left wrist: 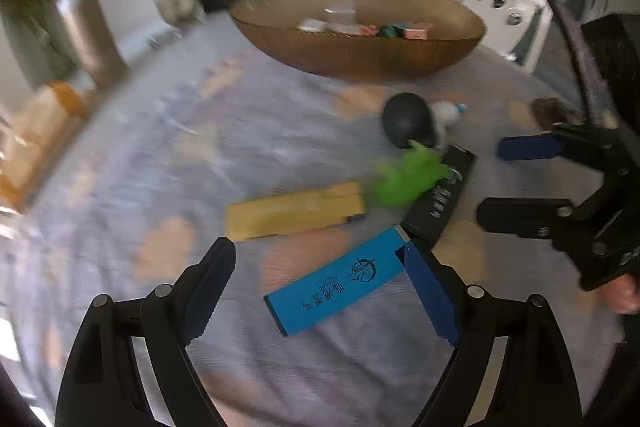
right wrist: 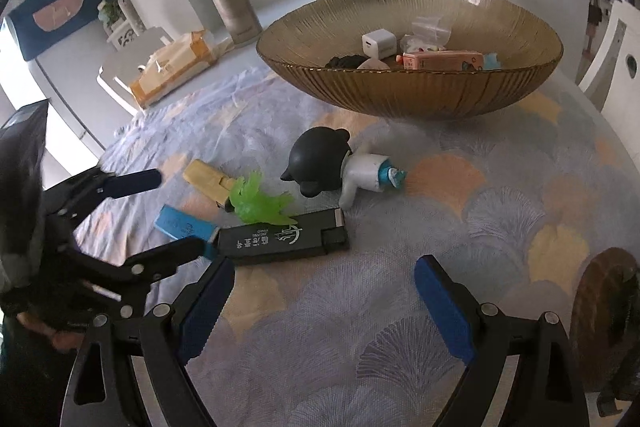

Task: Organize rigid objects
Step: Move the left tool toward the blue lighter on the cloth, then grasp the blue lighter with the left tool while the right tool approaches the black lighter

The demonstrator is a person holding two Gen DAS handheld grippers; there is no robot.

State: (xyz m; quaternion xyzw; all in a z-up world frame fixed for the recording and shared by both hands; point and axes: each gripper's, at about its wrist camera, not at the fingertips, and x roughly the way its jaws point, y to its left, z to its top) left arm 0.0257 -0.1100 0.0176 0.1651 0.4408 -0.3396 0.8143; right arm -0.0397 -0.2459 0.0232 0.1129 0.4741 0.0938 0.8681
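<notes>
On the patterned cloth lie a blue lighter [left wrist: 340,285] [right wrist: 182,223], a black lighter [left wrist: 440,199] [right wrist: 284,239], a yellow lighter [left wrist: 296,209] [right wrist: 206,181], a green spiky toy [left wrist: 404,175] [right wrist: 260,201] and a black-headed figurine [left wrist: 412,121] [right wrist: 336,163]. My left gripper [left wrist: 320,251] [right wrist: 178,211] is open, its fingers straddling the blue lighter just above the cloth. My right gripper [right wrist: 324,269] [left wrist: 492,181] is open and empty, just in front of the black lighter.
A large amber ribbed bowl [right wrist: 408,91] [left wrist: 360,55] with several small items stands at the back. A metal vase [right wrist: 232,7] and a wrapped package [right wrist: 176,63] stand at the back left. A brown round object [right wrist: 604,307] lies at the right.
</notes>
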